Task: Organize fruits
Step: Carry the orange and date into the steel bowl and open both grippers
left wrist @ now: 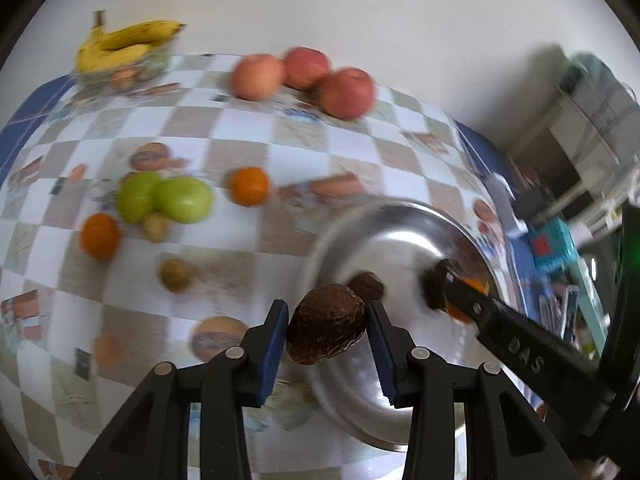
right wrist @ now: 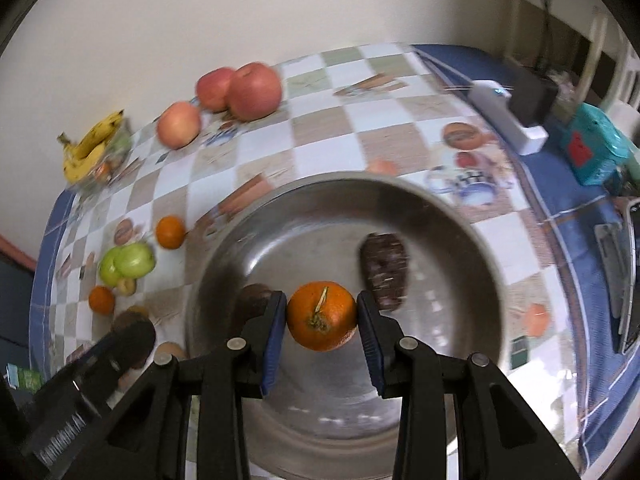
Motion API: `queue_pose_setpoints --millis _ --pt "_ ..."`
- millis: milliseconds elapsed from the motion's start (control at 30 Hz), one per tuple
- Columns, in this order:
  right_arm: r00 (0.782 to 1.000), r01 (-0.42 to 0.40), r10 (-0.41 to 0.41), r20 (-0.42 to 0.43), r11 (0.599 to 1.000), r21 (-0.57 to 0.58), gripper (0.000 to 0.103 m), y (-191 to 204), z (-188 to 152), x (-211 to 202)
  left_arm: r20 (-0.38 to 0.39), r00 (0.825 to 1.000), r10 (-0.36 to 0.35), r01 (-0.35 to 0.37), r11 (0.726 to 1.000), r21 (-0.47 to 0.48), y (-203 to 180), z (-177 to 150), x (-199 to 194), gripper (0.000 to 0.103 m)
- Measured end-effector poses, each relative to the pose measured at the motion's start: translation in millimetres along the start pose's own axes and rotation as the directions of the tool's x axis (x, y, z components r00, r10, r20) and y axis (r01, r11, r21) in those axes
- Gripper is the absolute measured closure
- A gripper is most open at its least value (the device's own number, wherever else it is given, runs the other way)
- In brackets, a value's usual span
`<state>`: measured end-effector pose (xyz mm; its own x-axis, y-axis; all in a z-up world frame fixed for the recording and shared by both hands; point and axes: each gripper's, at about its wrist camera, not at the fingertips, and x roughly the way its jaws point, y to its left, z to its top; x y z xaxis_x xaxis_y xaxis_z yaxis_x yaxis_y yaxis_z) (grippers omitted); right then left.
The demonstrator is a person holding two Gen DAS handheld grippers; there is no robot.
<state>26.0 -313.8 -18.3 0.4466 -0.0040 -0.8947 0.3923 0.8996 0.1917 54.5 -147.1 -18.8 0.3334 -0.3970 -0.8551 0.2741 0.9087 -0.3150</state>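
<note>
The left claw point(left wrist: 327, 336) is clamped on a brown scaly fruit point(left wrist: 326, 330), and the right claw point(right wrist: 321, 322) is clamped on an orange point(right wrist: 322, 316). Both fruits hang over the metal bowl point(right wrist: 452, 216).

The orange is round and smooth, so I think it could slip out of the pads and roll. The two claws are close together over the bowl and might bump. A dropped fruit could bounce off the bowl's rim onto the table.

Inside the bowl lies one dark brown fruit point(right wrist: 385, 276).

Beyond the bowl, by the wall, sit three red apples point(left wrist: 304, 76). Left of the bowl are two green apples point(left wrist: 164, 200), two more oranges point(left wrist: 249, 186), and two small brownish fruits point(left wrist: 175, 275). Far left of the bowl is one bunch of bananas point(left wrist: 124, 42).
</note>
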Motion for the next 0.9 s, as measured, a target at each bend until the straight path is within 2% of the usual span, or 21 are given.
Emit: queue_pose_setpoints --millis 100,267,400,600,767,900 --pt "1.000 0.008 -0.008 0.005 1.000 0.006 0.065 -5.3 1.4 -0.6 -0.022 1.000 -0.022 0.023 0.999 0.041 -16.0 -5.9 7.0 0.060" --pt "1.000 0.005 -0.005 -0.013 1.000 0.011 0.065 -9.3 -0.7 3.8 -0.043 0.999 -0.011 0.015 0.995 0.098 -30.4 -12.9 20.8 0.060" --pt "0.999 0.007 -0.006 -0.042 1.000 0.014 0.065 -10.5 -2.9 13.2 -0.076 0.997 -0.022 0.030 0.995 0.099 -30.9 -17.0 32.7 0.060" --pt "0.996 0.011 -0.010 -0.089 1.000 0.014 0.065 -12.1 -7.6 29.5 -0.087 0.996 0.004 0.008 0.991 0.133 -34.8 -22.1 43.4 0.060" --pt "0.992 0.024 -0.023 -0.125 1.000 0.006 0.065 -13.3 -11.5 41.6 -0.115 0.993 0.011 0.003 0.992 0.126 -32.5 -24.7 52.7 0.060" --pt "0.992 0.030 -0.030 -0.122 1.000 -0.002 0.065 -12.5 -11.8 42.9 -0.124 0.992 0.019 -0.003 0.992 0.128 -31.6 -25.8 58.0 0.060"
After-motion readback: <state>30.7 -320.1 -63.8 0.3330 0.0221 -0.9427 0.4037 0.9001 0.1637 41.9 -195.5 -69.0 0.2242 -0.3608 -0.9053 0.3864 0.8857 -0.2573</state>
